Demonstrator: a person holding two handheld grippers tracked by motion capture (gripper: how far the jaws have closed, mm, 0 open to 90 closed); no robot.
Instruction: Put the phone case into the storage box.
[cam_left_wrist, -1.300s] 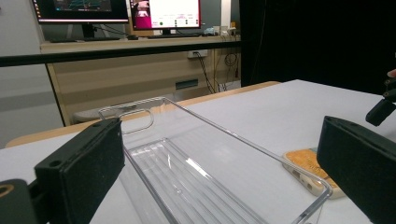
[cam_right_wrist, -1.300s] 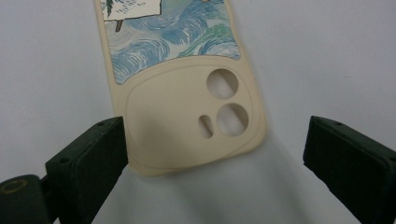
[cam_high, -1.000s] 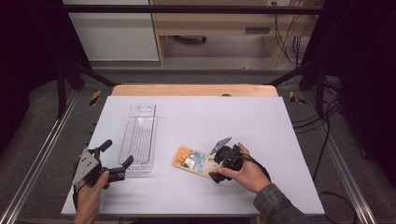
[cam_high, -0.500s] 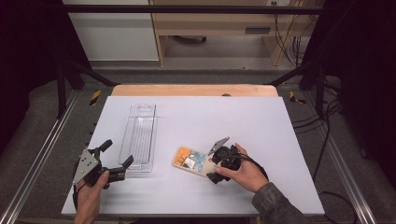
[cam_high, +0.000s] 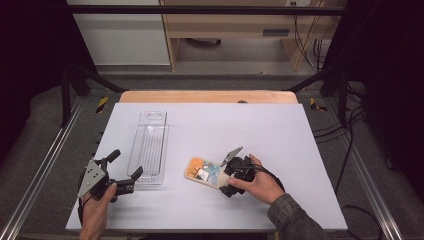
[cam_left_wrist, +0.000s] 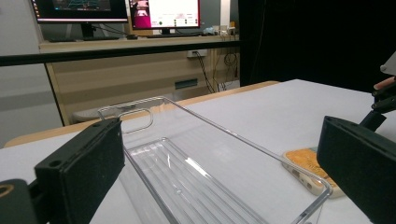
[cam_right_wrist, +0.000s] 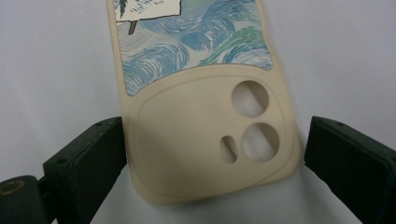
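Now right claw (cam_right_wrist: 212, 154) astride case edges (cam_right_wrist: 205, 140)

We see a white-topped bench (cam_high: 280, 125) with a pale wooden strip (cam_high: 207, 96) along its far edge. Beyond it stands a light wooden desk (cam_high: 235, 22) bearing 2 lit monitors (cam_left_wrist: 163, 13), with black cables (cam_high: 305, 25) hanging at its right.

Phone case (cam_right_wrist: 205, 116): printed art of blue and green swirls, no words or brand legible on it.
Monitors (cam_left_wrist: 163, 11): lit screens beyond the far edge of the tabletop (cam_left_wrist: 289, 107), their contents too small to read.
Clear tray (cam_left_wrist: 187, 172): no label or marking to be seen.
Overall: nothing readable anywhere.
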